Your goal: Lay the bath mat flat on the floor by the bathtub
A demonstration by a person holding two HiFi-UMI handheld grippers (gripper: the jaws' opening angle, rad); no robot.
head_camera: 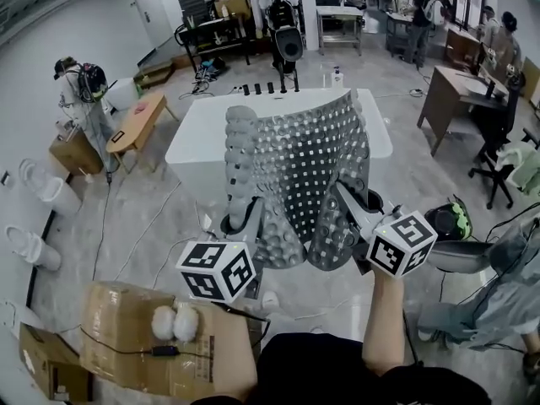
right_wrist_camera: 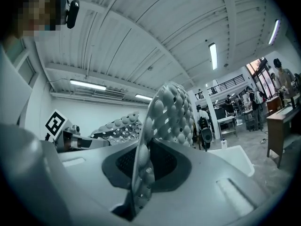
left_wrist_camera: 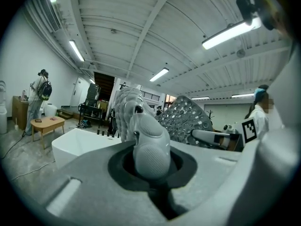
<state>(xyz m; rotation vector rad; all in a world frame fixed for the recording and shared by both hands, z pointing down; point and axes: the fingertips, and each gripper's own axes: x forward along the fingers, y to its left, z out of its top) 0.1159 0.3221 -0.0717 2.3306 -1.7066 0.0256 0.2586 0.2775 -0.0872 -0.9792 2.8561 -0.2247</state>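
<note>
A grey bath mat (head_camera: 299, 171) with pebble bumps and square holes hangs in the air in front of the white bathtub (head_camera: 198, 137), held up between both grippers and curling at its left edge. My left gripper (head_camera: 245, 218) is shut on the mat's lower left edge; in the left gripper view the bath mat (left_wrist_camera: 146, 140) is pinched between the jaws. My right gripper (head_camera: 348, 199) is shut on the lower right edge, and the right gripper view shows the bath mat (right_wrist_camera: 157, 126) edge-on, rising from between the jaws.
A cardboard box (head_camera: 143, 336) with two white balls sits on the floor at my lower left. A wooden bench (head_camera: 139, 121) and a person (head_camera: 84, 99) stand left of the tub. Desks, chairs and other people fill the back and right. Cables trail over the floor.
</note>
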